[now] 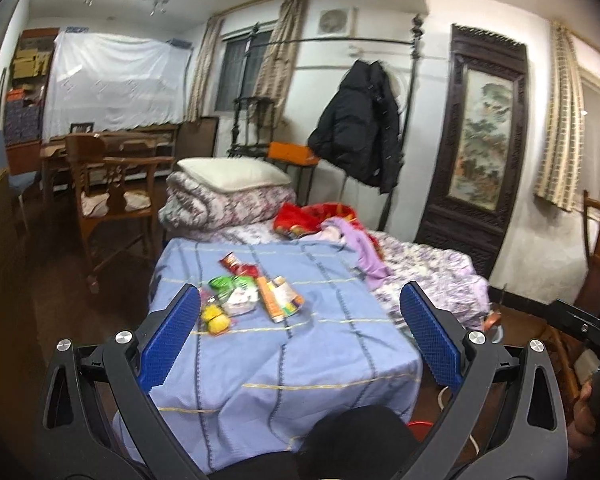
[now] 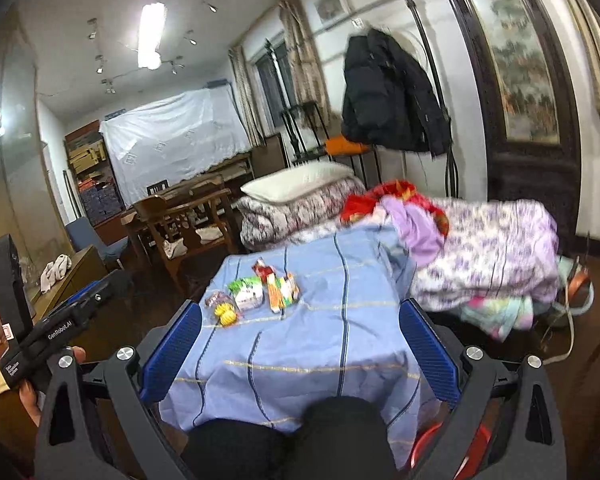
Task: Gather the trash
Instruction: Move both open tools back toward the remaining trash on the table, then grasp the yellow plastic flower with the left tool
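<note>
A cluster of trash lies on the blue striped bedspread (image 1: 300, 360): a yellow wrapper (image 1: 216, 319), a green and white packet (image 1: 238, 294), an orange carton (image 1: 278, 298) and a red packet (image 1: 236, 265). The same cluster shows in the right wrist view, with the yellow wrapper (image 2: 225, 314), the green and white packet (image 2: 247, 293) and the orange carton (image 2: 280, 290). My left gripper (image 1: 300, 312) is open and empty, held above the near end of the bed. My right gripper (image 2: 300, 324) is open and empty, also short of the trash.
A folded quilt with a pillow (image 1: 232, 184) and loose clothes (image 1: 340, 228) lie at the bed's far end. A wooden chair (image 1: 108, 200) stands left of the bed. A red basin (image 2: 432, 444) sits low at the bed's near right corner. A black jacket (image 1: 360, 128) hangs behind.
</note>
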The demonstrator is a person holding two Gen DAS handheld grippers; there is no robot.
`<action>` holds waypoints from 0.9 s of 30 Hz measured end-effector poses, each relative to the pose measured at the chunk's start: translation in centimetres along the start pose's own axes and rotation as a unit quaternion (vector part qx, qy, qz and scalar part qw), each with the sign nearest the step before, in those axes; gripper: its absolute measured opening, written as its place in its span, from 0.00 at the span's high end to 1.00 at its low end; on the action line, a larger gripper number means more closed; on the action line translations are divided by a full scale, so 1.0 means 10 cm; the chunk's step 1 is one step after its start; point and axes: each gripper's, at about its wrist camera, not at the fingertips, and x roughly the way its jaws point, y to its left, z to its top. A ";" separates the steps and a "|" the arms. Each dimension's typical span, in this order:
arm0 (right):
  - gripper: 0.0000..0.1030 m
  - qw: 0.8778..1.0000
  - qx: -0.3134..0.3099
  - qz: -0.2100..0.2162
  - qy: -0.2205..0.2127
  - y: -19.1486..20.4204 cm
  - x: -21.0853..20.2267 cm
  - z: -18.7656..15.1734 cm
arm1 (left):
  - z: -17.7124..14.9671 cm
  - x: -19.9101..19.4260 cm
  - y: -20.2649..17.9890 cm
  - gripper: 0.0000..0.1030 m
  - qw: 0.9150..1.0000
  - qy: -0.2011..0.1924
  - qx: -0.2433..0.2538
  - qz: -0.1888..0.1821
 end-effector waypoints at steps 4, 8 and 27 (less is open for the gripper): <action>0.06 0.999 0.018 -0.006 0.038 -0.15 0.37 -0.11 | -0.10 0.29 0.15 0.07 0.999 0.032 -0.002 0.032; 0.06 0.998 0.032 -0.012 0.061 -0.25 0.64 -0.20 | -0.25 0.63 0.35 0.07 0.996 0.080 -0.019 0.043; 0.06 0.982 0.047 -0.006 0.183 -0.36 2.06 -0.59 | -0.86 1.49 1.36 0.07 0.963 0.218 -0.111 0.117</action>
